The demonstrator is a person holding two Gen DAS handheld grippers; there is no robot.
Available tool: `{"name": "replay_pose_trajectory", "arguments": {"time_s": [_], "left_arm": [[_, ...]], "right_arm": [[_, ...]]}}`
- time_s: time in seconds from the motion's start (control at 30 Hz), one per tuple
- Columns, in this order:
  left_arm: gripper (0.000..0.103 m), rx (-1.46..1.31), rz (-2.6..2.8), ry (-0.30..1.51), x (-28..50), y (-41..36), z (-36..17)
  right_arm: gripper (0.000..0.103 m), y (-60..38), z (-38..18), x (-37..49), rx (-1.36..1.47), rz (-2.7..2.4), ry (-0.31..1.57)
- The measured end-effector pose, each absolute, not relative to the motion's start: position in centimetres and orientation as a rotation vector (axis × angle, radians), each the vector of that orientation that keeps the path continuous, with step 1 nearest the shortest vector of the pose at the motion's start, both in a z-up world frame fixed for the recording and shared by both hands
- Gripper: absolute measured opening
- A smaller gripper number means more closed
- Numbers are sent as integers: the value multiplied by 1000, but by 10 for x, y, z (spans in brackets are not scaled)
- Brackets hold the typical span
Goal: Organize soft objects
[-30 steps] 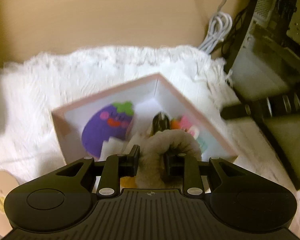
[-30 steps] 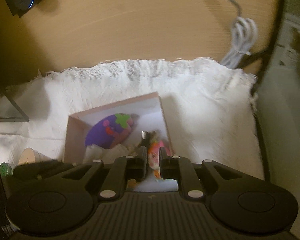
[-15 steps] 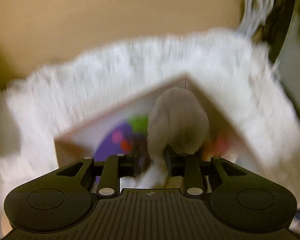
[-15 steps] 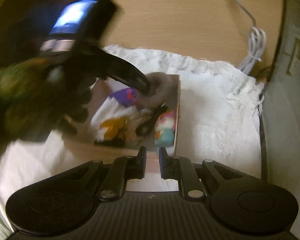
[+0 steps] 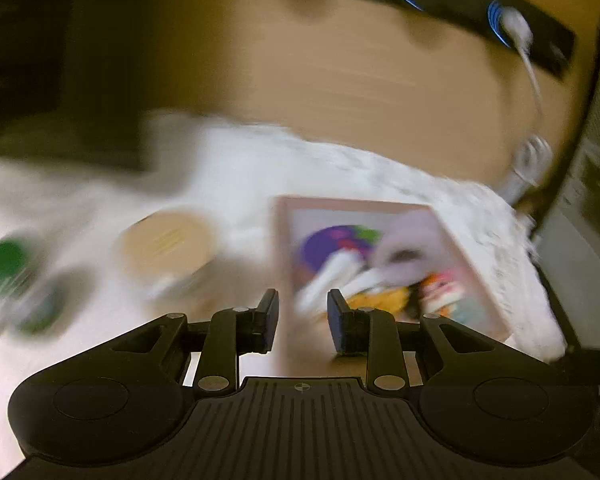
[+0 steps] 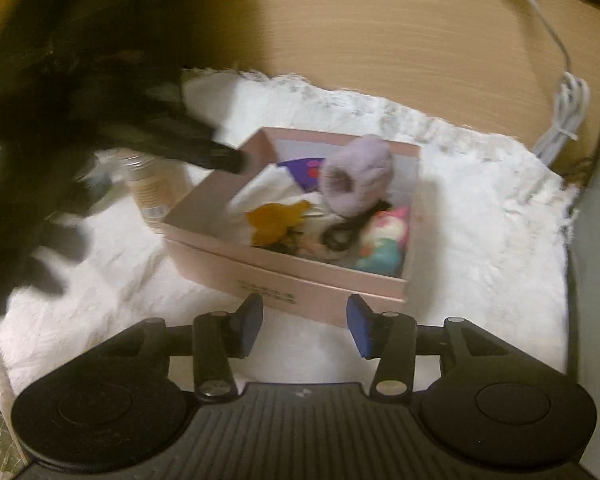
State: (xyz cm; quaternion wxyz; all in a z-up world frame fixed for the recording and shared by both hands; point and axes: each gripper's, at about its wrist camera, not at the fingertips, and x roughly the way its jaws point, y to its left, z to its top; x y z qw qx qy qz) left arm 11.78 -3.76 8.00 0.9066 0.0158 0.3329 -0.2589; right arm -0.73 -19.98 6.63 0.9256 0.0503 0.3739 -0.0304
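Looks nearly done: the lilac plush [image 6: 358, 178] sits in the pink box [image 6: 288, 276] mid-frame with the other soft toys. Both my left tongs [image 5: 303, 316] and right tongs [image 6: 305, 330] hang open, empty.

The left claw [image 5: 302, 316], jaws apart and empty, hangs over the blurred pink box [image 5: 476, 276] of soft toys.

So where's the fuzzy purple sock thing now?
In the right wrist view the fuzzy lilac sock sits inside the pink box, toward its far right side, above the orange plush and beside the purple eggplant toy.
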Motion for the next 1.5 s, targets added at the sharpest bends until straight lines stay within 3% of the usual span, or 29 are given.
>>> {"name": "replay_pose_trajectory", "arguments": {"time_s": [0.13, 0.3, 0.47, 0.67, 0.8, 1.5], "left_arm": [[30, -50, -372, 650, 61, 8, 57], [30, -41, -210, 705, 37, 28, 30], [30, -17, -126, 709, 26, 23, 9], [31, 34, -86, 712, 18, 8, 7], [31, 10, -66, 718, 12, 3, 7], [31, 23, -25, 678, 1, -4, 3]], "right_arm": [[60, -184, 58, -5, 101, 36, 726], [62, -155, 40, 8, 57, 169, 725], [62, -141, 12, 30, 39, 172, 795], [75, -139, 3, 26, 4, 145, 765], [103, -137, -3, 25, -50, 78, 782], [103, -145, -8, 17, -10, 68, 736]]}}
